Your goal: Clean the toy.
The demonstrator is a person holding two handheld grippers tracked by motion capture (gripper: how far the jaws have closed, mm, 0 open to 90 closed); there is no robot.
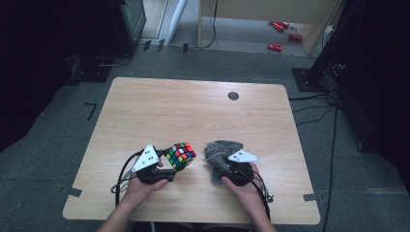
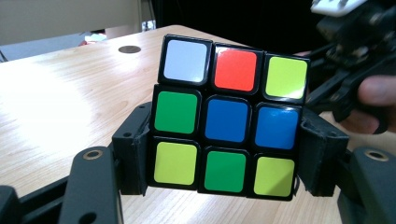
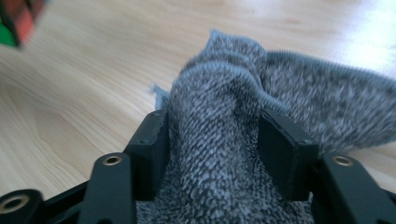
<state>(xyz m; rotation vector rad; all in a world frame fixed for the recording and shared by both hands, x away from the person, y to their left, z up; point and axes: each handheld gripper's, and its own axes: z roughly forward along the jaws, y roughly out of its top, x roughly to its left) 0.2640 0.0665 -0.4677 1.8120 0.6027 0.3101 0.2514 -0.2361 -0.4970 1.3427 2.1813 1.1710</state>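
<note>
Pale wooden tabletop [image 1: 193,111]: left gripper [image 2: 224,154] clamps the rigid, multicoloured puzzle cube [image 2: 229,116] by opposite faces above it, while right gripper [image 3: 219,154] pinches soft, bunched grey knitted cloth [image 3: 280,98].

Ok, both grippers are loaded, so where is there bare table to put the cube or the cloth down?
Most of the table is bare: the whole far half up to the dark round grommet, and the strips along the left and right edges. It is crowded only near the front edge, where the left gripper holds the cube and the right gripper pinches the grey cloth.
</note>
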